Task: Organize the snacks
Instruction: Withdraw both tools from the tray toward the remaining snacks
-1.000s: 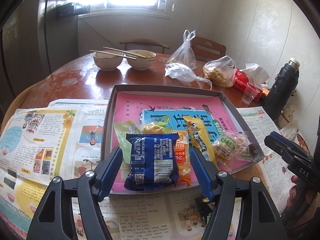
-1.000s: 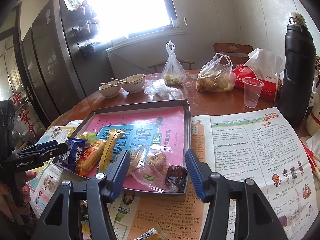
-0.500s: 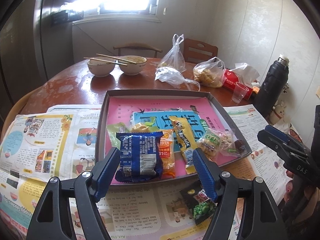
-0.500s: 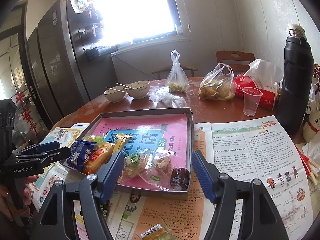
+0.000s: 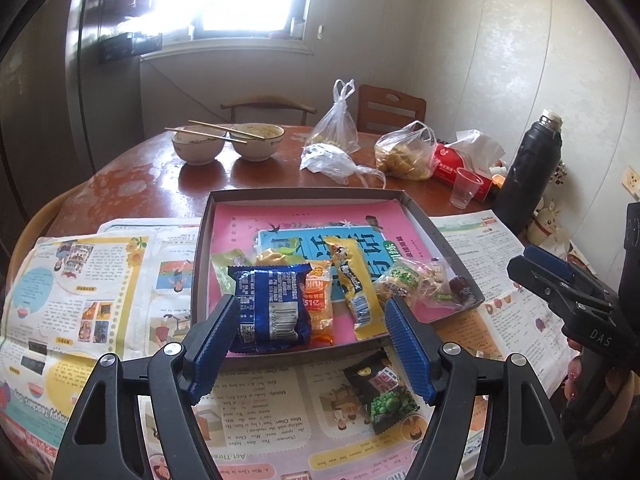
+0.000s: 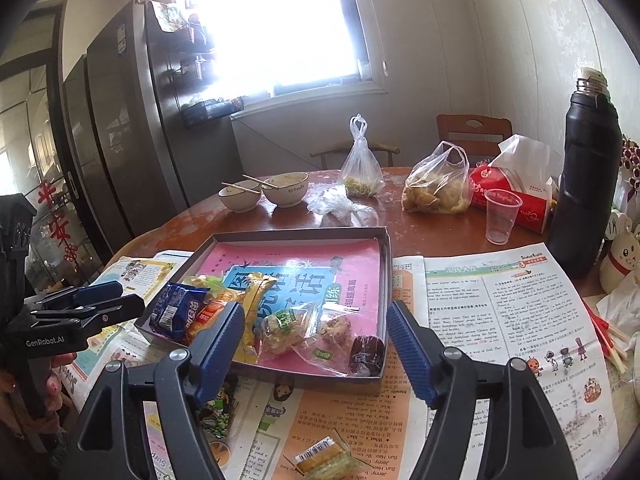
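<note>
A grey tray lined with a pink book holds a row of snacks: a blue pack, an orange pack, a long yellow pack, clear bags and a dark candy. My left gripper hovers open just short of the tray's near edge, nothing between its fingers. My right gripper hangs before the tray's near right corner, jaws opening and empty. A black pea pack lies on the newspaper below the tray. A small yellow-green snack lies nearer me.
Newspapers cover the near half of the round wooden table. Behind the tray stand two bowls with chopsticks, plastic bags, a red tissue pack, a clear cup and a tall black flask. Chairs and a fridge stand beyond.
Both grippers have drawn back and up from the tray, so more newspaper and the pea pack now show. The right gripper's jaws have spread wider.
</note>
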`<state>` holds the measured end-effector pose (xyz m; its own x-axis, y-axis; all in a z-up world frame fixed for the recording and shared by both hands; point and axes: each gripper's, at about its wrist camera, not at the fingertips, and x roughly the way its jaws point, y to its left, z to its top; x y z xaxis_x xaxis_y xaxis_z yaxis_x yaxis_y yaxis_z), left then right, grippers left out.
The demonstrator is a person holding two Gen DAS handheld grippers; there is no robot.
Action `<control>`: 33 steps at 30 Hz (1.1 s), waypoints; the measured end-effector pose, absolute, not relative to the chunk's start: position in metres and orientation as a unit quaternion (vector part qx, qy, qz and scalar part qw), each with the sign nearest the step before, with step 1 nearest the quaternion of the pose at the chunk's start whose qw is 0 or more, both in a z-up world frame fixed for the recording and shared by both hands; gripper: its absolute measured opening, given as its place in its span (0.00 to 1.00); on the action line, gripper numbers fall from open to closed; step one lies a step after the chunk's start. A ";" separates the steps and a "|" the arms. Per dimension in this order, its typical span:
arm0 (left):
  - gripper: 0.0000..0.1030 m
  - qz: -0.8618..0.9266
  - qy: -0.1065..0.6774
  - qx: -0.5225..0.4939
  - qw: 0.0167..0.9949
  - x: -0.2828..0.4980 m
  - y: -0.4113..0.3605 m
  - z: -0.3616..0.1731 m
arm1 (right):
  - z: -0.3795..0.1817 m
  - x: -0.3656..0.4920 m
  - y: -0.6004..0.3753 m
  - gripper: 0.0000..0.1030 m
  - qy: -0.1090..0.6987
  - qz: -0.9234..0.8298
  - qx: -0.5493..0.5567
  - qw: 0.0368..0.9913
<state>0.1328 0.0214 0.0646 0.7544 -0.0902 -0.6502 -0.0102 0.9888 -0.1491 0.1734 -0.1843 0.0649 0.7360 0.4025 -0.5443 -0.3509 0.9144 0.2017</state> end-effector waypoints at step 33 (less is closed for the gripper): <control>0.74 -0.052 0.364 -0.037 0.929 0.116 -0.014 0.058 | 0.062 0.142 -0.187 0.80 0.301 0.209 0.026 0.930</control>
